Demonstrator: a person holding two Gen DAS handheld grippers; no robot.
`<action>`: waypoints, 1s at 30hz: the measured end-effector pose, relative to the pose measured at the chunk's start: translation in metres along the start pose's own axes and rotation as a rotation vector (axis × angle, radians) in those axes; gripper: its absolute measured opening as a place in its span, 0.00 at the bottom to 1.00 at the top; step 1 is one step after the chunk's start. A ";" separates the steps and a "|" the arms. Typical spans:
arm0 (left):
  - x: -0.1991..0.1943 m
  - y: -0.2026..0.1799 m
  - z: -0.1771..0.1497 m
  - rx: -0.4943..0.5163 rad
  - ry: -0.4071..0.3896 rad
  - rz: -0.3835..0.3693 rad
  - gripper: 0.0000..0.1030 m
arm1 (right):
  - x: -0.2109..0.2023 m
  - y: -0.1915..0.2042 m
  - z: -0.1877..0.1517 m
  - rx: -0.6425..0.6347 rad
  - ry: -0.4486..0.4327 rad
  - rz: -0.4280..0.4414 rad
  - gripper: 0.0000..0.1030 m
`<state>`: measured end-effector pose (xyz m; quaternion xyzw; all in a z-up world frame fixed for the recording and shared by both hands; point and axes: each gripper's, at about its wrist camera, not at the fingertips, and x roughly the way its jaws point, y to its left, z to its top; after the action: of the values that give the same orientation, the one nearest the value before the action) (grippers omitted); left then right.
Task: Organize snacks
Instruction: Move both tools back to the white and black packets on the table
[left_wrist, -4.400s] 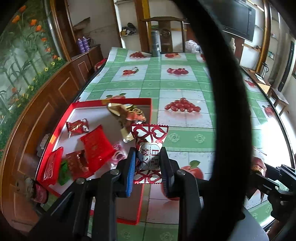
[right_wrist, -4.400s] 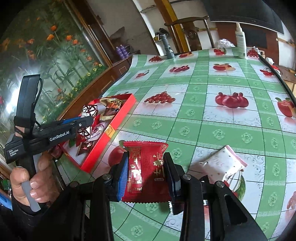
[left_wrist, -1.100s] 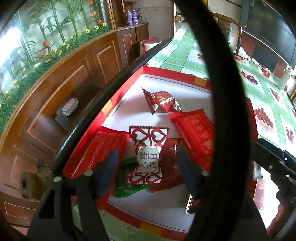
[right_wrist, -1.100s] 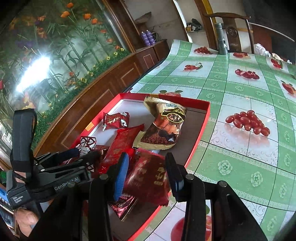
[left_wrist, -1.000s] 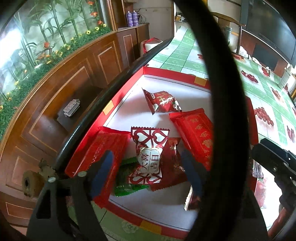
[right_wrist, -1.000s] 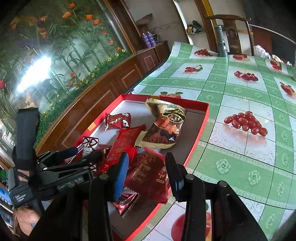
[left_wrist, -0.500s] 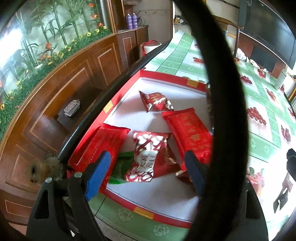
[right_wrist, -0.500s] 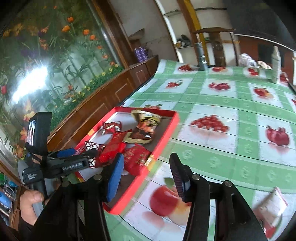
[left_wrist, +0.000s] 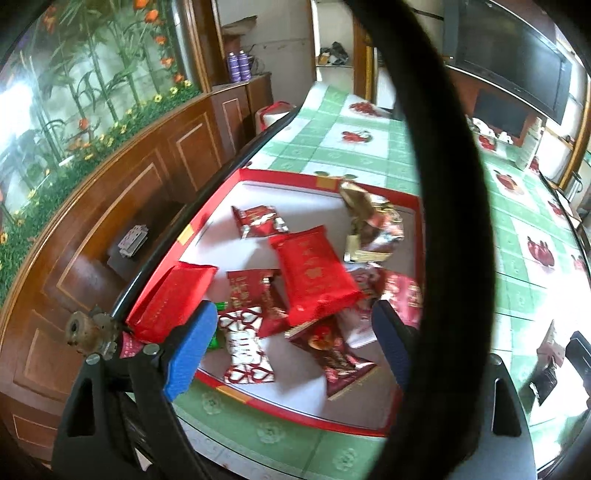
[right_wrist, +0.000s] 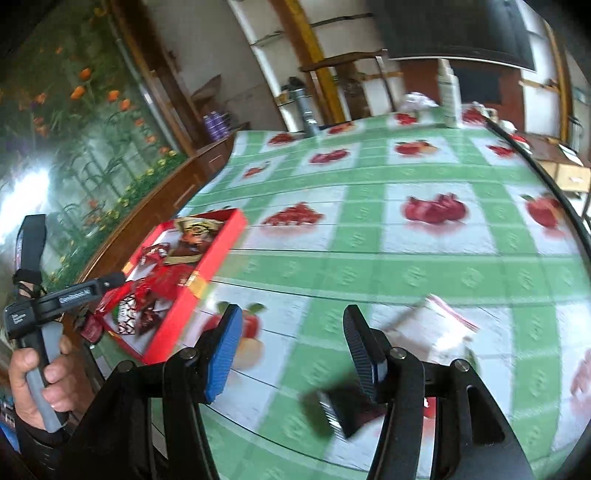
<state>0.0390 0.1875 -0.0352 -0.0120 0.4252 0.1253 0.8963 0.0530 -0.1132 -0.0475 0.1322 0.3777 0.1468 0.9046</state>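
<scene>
A: Both packets are now down in the red tray (left_wrist: 369, 421)?
B: Yes. Left gripper (left_wrist: 291, 350) wide, empty, backing off it. Right gripper (right_wrist: 291, 350) just opening, empty, swung over the desk (right_wrist: 424, 266) toward the white packet (right_wrist: 436, 325).

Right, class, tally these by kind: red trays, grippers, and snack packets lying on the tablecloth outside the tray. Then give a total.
Red tray: 1
Grippers: 2 (left gripper, right gripper)
Packets outside the tray: 2 (white packet, blurred dark packet)
Total: 5
</scene>
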 end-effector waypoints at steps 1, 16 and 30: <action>-0.002 -0.004 -0.001 0.008 -0.003 -0.003 0.84 | -0.004 -0.005 -0.002 0.010 -0.003 -0.008 0.55; -0.026 -0.069 -0.011 0.137 -0.033 -0.030 0.84 | -0.039 -0.062 -0.030 0.125 -0.021 -0.073 0.55; -0.035 -0.109 -0.017 0.206 -0.034 -0.049 0.85 | -0.057 -0.091 -0.042 0.185 -0.039 -0.086 0.56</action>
<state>0.0307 0.0724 -0.0289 0.0719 0.4200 0.0593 0.9027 -0.0001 -0.2124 -0.0711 0.2015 0.3770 0.0696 0.9013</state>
